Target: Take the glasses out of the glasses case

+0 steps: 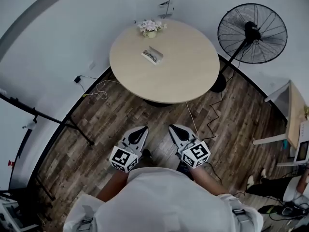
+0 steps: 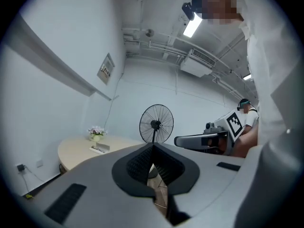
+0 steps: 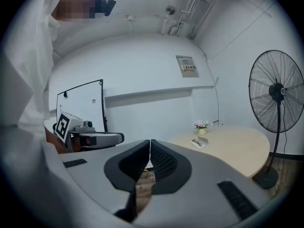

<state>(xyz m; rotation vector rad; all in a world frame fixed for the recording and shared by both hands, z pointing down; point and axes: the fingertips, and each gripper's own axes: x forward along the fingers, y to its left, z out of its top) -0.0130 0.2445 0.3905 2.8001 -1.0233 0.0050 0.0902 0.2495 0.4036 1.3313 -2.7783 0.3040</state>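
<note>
From above, in the head view, the round table (image 1: 164, 62) stands well ahead of the person on a wooden floor (image 1: 120, 124), and the glasses case (image 1: 152, 56) lies on its far half, near a small pot of flowers (image 1: 150, 28). The case is small and pale, its lid open, with something dark lying in it, too small to make out. A standing fan (image 1: 252, 33) is just beside the table's right edge. The left gripper (image 1: 140, 132) and right gripper (image 1: 176, 130) are held side by side close to the body, well apart from the table. Along the left gripper view, its jaws are pressed together with nothing between them, and the case (image 2: 99, 148) shows as a light sliver on the tabletop. Along the right gripper view, those jaws likewise meet, empty, and the open case (image 3: 198, 142) sits just in front of the flowers (image 3: 202, 126).
</note>
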